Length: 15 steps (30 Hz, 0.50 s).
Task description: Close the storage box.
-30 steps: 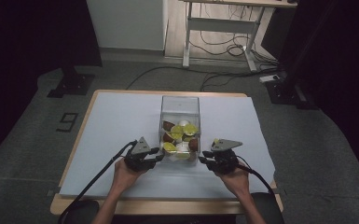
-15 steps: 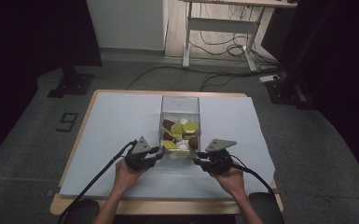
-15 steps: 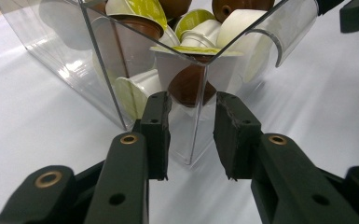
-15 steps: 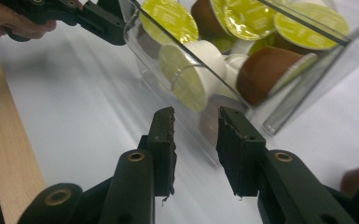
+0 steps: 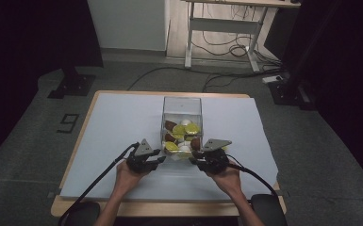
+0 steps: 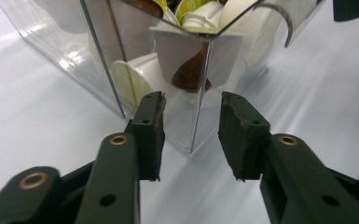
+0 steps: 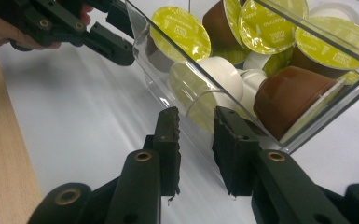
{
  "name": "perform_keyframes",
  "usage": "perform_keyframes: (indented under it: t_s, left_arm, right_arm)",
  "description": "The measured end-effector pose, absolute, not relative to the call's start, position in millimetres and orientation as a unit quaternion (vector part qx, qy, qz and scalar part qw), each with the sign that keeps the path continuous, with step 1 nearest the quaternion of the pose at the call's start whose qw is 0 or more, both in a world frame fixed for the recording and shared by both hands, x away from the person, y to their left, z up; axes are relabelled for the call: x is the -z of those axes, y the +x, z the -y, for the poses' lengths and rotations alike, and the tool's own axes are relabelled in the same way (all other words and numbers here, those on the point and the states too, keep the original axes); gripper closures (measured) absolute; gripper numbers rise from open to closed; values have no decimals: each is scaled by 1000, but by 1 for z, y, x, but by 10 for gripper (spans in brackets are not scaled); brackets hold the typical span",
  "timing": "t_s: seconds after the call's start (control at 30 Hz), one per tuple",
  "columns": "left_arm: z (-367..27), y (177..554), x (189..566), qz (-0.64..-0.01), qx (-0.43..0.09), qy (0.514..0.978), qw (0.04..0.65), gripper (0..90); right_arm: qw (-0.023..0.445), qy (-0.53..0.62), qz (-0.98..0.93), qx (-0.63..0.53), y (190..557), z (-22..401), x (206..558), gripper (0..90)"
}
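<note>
I have both grippers at the near end of the clear box, which sits in the middle of the table. The box is full of little coffee cups with green, brown and white lids.

A second ago my right gripper was further out at 3 o'clock. Now it has slid in toward the box, and its jaws are apart, one on each side of the near clear wall, not pinching yet. In the right gripper view, a white cup sits just behind that wall. My left gripper has hardly moved. Its jaws are apart too, with the box's near corner edge standing between them.

I think this means I am almost ready to grab the box from both sides. Next I would close both grippers gently, so the smooth wall does not slip.

The table has a wooden edge and is covered with a pale sheet. Nothing else lies on the sheet near the box. The room is dim. The floor is grey carpet. At 12 o'clock stands a desk frame with cables under it. At 10 o'clock is a black stand foot.
</note>
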<state>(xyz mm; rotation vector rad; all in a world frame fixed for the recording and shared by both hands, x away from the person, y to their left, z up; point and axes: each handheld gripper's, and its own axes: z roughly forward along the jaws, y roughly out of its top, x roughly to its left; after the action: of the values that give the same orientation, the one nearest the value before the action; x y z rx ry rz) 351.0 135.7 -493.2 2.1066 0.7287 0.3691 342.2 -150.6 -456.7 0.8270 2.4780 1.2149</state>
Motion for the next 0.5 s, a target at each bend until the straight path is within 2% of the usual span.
perform_keyframes:
  t_s: [0.3, 0.5]
  left_arm:
    - [-144, 355, 501, -311, -139, 848, 407, 467]
    - [-151, 356, 508, -331, -135, 853, 381, 296]
  right_arm:
    - [128, 279, -854, -419, 344, 144, 458, 763]
    - [128, 282, -856, -414, 343, 139, 458, 779]
